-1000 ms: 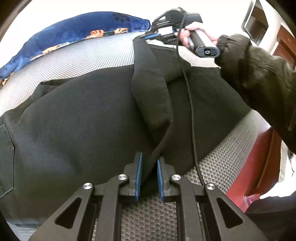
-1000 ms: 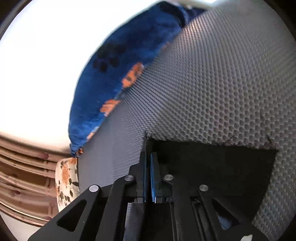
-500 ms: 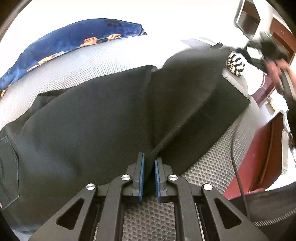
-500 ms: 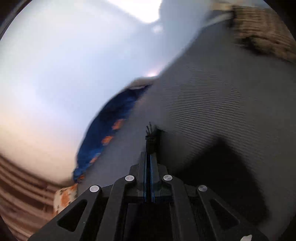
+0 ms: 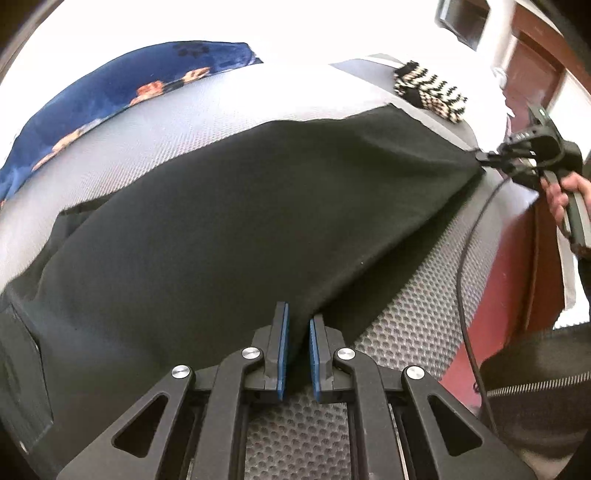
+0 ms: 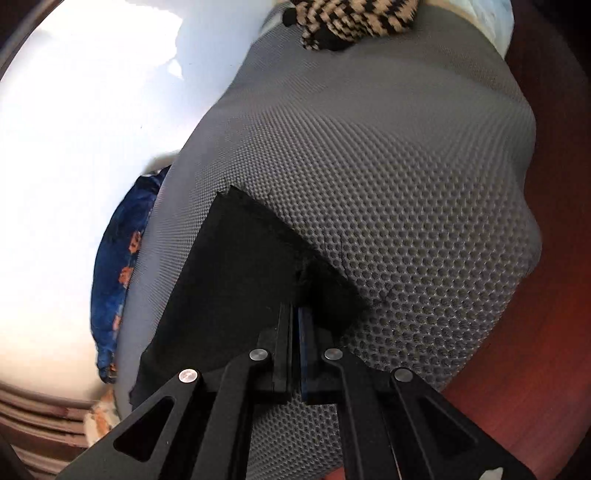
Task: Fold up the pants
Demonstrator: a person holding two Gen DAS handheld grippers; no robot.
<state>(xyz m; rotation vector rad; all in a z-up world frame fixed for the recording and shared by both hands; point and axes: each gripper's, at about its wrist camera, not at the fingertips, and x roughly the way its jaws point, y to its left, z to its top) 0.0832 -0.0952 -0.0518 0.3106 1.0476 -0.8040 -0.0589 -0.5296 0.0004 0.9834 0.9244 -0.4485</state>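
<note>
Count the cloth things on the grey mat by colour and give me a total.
Black: 1, the pants
Blue: 1, the blanket
Black-and-cream zigzag: 1, the knit
Total: 3

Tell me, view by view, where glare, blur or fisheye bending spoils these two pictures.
Left wrist view: the top is blown out white above the blue cushion, the grey mat bulges with fisheye bending, and the black pants lose their detail. Right wrist view: white glare fills the left side, the red-brown right edge is soft, and the striped knit is bent.
</note>
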